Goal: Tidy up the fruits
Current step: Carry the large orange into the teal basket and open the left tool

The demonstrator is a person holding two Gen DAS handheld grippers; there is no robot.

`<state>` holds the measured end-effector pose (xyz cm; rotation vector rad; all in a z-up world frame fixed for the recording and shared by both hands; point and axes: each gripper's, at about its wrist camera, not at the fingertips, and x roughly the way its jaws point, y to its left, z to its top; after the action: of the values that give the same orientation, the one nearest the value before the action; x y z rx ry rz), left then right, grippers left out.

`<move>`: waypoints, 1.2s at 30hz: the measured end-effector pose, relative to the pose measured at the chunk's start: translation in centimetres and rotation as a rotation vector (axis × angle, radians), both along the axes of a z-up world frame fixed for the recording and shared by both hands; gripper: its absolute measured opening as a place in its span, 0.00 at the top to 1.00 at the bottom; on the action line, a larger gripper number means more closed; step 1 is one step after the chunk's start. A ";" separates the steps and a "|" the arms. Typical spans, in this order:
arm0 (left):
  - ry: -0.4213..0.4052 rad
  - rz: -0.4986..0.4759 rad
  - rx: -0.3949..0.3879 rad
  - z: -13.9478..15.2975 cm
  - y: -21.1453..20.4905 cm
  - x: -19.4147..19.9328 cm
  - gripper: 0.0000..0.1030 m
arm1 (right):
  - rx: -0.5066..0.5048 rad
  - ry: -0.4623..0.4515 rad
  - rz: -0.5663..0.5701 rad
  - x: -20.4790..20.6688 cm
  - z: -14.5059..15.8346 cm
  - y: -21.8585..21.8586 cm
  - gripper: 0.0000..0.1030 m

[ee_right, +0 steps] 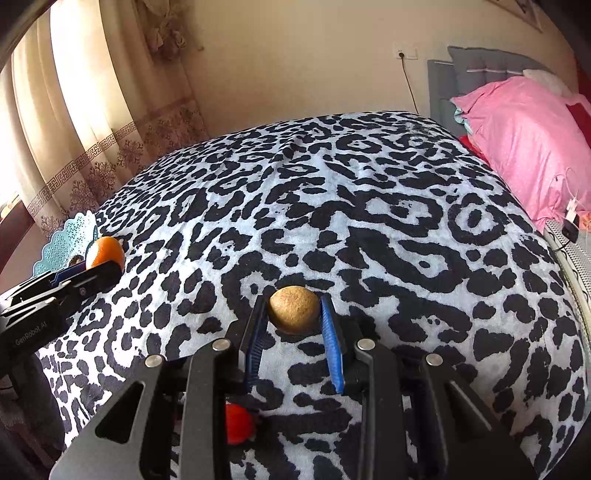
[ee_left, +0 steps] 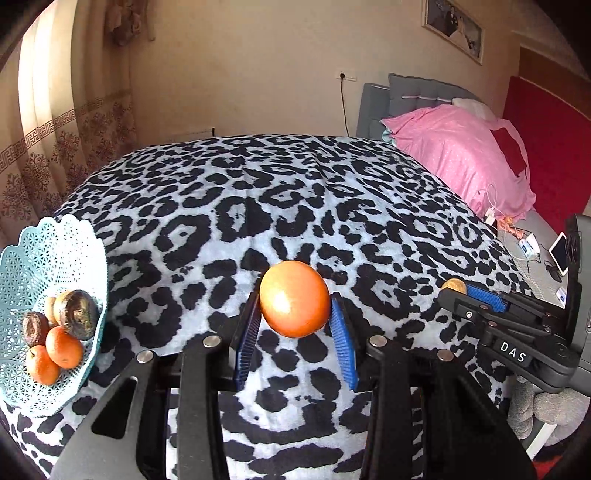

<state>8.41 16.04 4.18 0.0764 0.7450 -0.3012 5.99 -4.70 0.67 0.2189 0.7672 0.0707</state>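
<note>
Left wrist view: left gripper (ee_left: 295,325) clenched on an orange (ee_left: 294,299), held above the leopard-print blanket (ee_left: 280,206); teal lattice basket (ee_left: 48,258) at the blanket's left edge contains two small oranges (ee_left: 55,354) and dark mottled fruits (ee_left: 75,314). Right wrist view: right gripper (ee_right: 293,328) clenched on a brown round fruit (ee_right: 294,309) over the blanket's near middle; basket rim (ee_right: 64,240) at the left edge; pink pillow (ee_right: 524,136) beyond the right edge.

leopard-print blanket (ee_left: 280,206) covers bed | pink pillow (ee_left: 454,155) far right | patterned curtain (ee_left: 55,129) left | framed picture (ee_left: 453,26) on far wall | phone (ee_left: 558,253) right edge
</note>
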 end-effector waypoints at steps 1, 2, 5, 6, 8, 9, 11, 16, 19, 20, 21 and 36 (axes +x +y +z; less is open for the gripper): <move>-0.008 0.016 -0.001 0.3 0.6 0.0 0.62 | -0.002 -0.002 0.001 0.0 0.1 0.2 0.72; -0.013 0.031 -0.003 0.5 1.2 0.0 0.62 | -0.004 -0.004 0.004 0.0 0.2 0.3 0.72; -0.030 0.072 -0.011 1.0 2.9 0.0 0.62 | -0.011 -0.008 0.015 0.1 0.6 1.1 0.72; -0.037 0.085 -0.012 1.2 3.5 0.0 0.62 | -0.014 -0.010 0.020 0.1 0.7 1.5 0.72; -0.049 0.109 -0.015 1.5 4.6 -0.1 0.62 | -0.017 -0.013 0.030 0.1 0.9 2.1 0.72; -0.053 0.121 -0.018 1.6 5.2 -0.1 0.62 | -0.019 -0.014 0.037 0.2 1.0 2.4 0.72; -0.061 0.143 -0.023 1.8 6.4 -0.2 0.62 | -0.022 -0.015 0.049 0.3 1.2 3.1 0.72; -0.076 0.201 -0.035 2.2 9.5 -0.2 0.62 | -0.034 -0.022 0.077 0.5 1.7 4.9 0.72; -0.082 0.235 -0.036 2.3 11.3 0.0 0.62 | -0.041 -0.026 0.090 0.6 2.0 5.7 0.72; -0.082 0.243 -0.034 2.3 11.9 0.1 0.62 | -0.043 -0.026 0.094 0.6 2.0 6.0 0.72; -0.084 0.250 -0.032 2.3 12.5 0.2 0.62 | -0.045 -0.025 0.098 0.6 2.1 6.3 0.72; -0.083 0.367 -0.056 2.6 19.5 2.3 0.62 | -0.075 -0.024 0.171 1.3 2.7 10.3 0.72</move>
<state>10.69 35.59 6.74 -0.1001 0.6531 0.0309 7.25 5.60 3.33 0.0804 0.7619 0.2052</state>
